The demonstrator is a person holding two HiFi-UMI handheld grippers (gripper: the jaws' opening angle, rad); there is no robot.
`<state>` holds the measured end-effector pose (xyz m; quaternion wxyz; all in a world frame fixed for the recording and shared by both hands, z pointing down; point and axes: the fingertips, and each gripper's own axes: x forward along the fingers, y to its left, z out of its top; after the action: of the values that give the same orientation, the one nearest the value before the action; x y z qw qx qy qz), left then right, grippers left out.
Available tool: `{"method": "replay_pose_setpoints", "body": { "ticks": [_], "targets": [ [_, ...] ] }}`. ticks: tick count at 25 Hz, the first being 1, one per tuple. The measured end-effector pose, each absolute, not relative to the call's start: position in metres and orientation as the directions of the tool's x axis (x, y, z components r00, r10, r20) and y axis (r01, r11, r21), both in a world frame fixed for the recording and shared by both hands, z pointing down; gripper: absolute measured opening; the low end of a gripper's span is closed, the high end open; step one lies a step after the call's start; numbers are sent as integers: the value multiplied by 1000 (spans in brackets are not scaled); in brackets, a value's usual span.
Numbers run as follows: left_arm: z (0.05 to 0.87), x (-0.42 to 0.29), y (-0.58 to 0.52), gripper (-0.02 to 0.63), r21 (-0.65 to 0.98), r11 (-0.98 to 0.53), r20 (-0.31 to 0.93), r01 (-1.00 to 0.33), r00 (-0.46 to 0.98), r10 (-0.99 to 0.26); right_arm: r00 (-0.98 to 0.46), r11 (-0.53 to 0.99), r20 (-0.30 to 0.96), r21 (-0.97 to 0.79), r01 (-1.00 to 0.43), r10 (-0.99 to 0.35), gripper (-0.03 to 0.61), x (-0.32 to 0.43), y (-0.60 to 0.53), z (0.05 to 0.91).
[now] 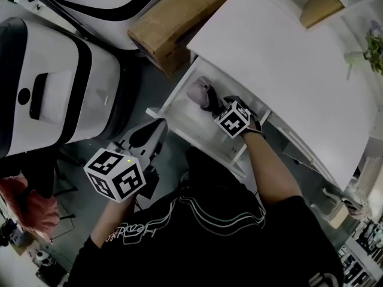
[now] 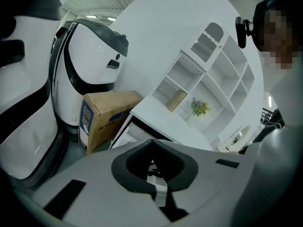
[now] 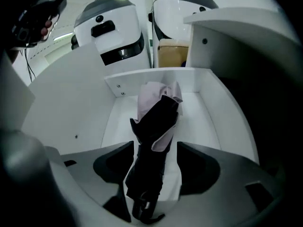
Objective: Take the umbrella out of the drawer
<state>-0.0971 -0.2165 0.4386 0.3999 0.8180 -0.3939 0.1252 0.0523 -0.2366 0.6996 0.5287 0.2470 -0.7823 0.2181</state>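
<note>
A folded umbrella, black with pale pink cloth, lies in the open white drawer under the desk. My right gripper reaches steeply down into the drawer, its marker cube above the umbrella's near end. In the right gripper view the umbrella runs lengthwise between the wide-apart jaws of the right gripper, and the pads do not press on it. My left gripper hangs outside the drawer's front left corner. Its jaw tips meet with nothing in them in the left gripper view.
The white desk top overhangs the drawer's back. A cardboard box sits on the floor left of the desk, beside large white rounded machines. A white shelf unit with a flower vase stands on the desk.
</note>
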Motion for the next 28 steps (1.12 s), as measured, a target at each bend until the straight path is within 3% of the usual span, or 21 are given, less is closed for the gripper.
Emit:
{"method": "replay_pose_setpoints", "body": {
  "ticks": [8, 28],
  "targets": [
    [455, -93, -224, 18, 562, -338, 541, -755, 644, -540, -295, 761, 951, -123, -637, -93, 258, 42, -242, 734],
    [465, -85, -218, 18, 576, -329, 556, -748, 653, -514, -242, 757, 965, -80, -649, -105, 249, 46, -247, 736]
  ]
}}
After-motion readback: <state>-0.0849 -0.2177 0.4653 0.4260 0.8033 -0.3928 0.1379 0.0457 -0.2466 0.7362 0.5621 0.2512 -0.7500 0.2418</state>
